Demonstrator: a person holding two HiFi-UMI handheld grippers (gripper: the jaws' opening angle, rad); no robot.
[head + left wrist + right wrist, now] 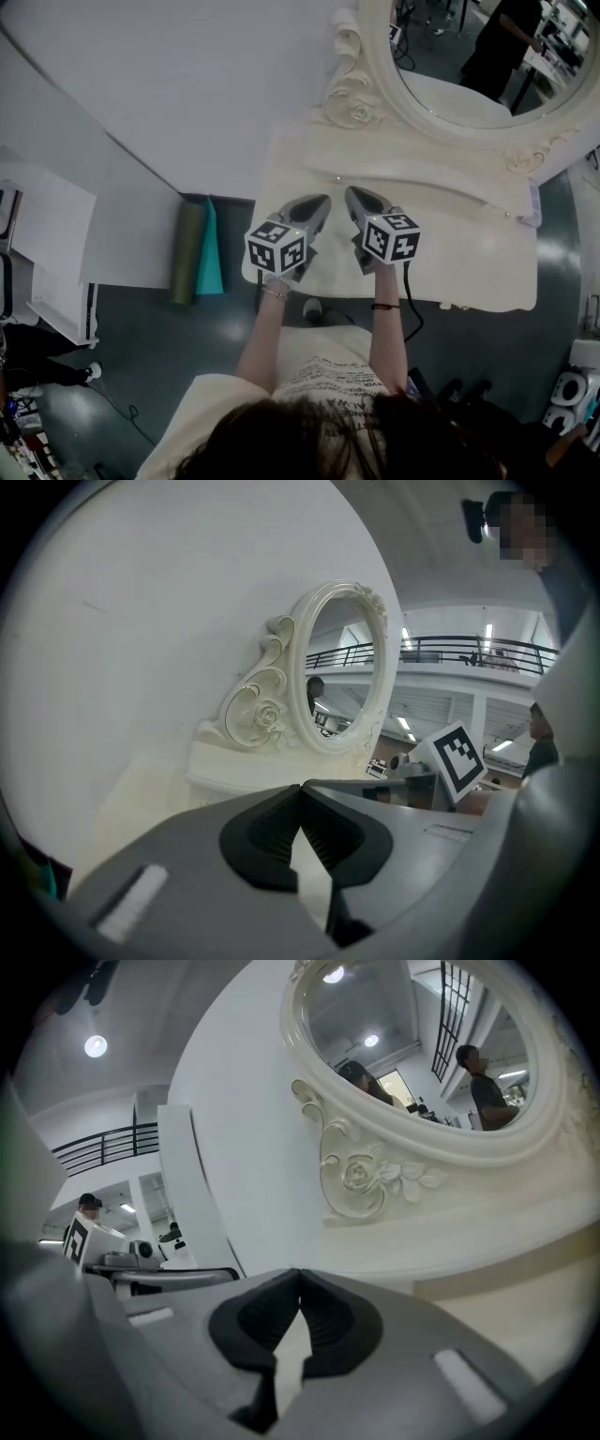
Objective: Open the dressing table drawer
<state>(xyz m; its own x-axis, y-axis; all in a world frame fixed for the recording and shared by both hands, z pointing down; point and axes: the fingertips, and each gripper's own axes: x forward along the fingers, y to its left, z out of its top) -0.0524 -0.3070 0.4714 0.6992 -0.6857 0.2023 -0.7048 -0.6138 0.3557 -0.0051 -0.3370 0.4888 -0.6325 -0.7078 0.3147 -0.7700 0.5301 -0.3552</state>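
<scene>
My left tongs point(323, 199) and my right tongs point(352, 192) hang side by side over the cream bench point(469, 267), their tips close together and aimed toward the back of it, each with its marker cube point(277, 248) nearest to me. In the left gripper view the left tongs are closed: the two dark ribbed pads point(272, 832) meet at the front tip and nothing is caught between them, only the pale bench top showing through the gap further back. In the right gripper view the right tongs are closed in the same way, tips together and empty. Neither pair touches the bench; both hover above its top, near the middle of its left half. Just beyond the tips runs a low raised tier point(412, 164) at the foot of the oval mirror point(450, 47), and a small knob point(337, 178) shows on its front edge, close ahead of the tongs; from above I cannot make out the drawer front itself. A carved rose scroll point(356, 111) sits at the mirror's lower left corner against the white wall point(169, 84). On the grey floor point(141, 337) left of the bench stand two rolled mats point(197, 248), one olive and one teal, just beside each other.
</scene>
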